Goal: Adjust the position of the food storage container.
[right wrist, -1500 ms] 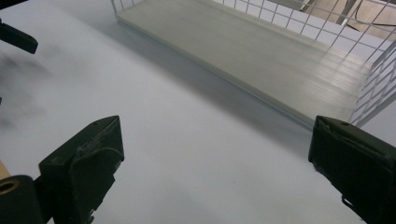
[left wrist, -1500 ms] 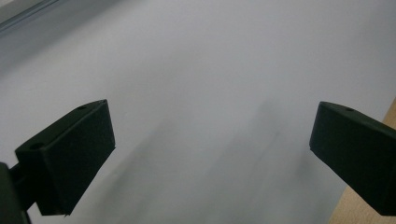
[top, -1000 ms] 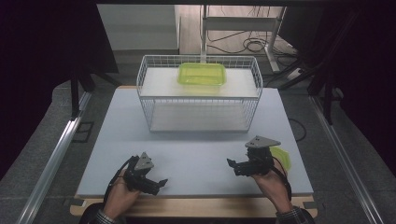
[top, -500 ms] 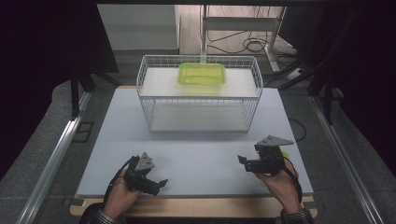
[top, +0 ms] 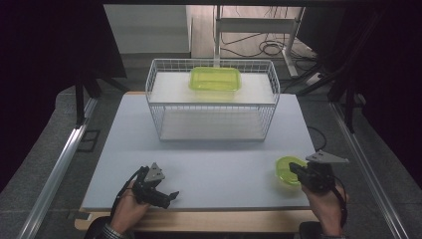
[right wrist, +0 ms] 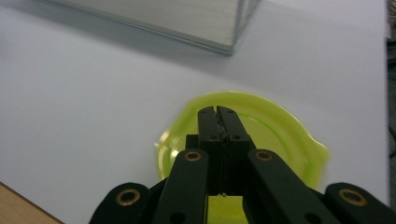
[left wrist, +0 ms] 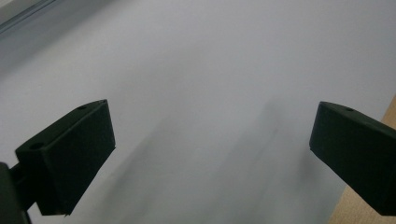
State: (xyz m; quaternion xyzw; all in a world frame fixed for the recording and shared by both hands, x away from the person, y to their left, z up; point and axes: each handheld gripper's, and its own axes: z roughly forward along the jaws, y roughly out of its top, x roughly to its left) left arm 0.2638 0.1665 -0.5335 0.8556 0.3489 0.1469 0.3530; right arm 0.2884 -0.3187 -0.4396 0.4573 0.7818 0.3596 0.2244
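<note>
Right hand-held gripper (top: 297, 172) is sitting jaws together over the round green lid (top: 287, 170) near the desk's (top: 214, 164) right front corner, so I'm guessing I'm lining up a pick, while my left hand-held gripper (top: 170, 197) is idling wide apart at the front left, and the matching green container (top: 215, 78) is waiting on top of the wire basket (top: 212, 99)

A white table (top: 209, 164) bears a white wire basket (top: 154, 107) at its far middle. A rectangular yellow-green container (top: 215, 78) lies in the basket towards its far side. A round yellow-green dish (top: 284, 169) lies flat near the table's near right corner. Cables (top: 259, 47) trail on the far floor, and a metal rail (top: 54, 174) runs along the left.
</note>
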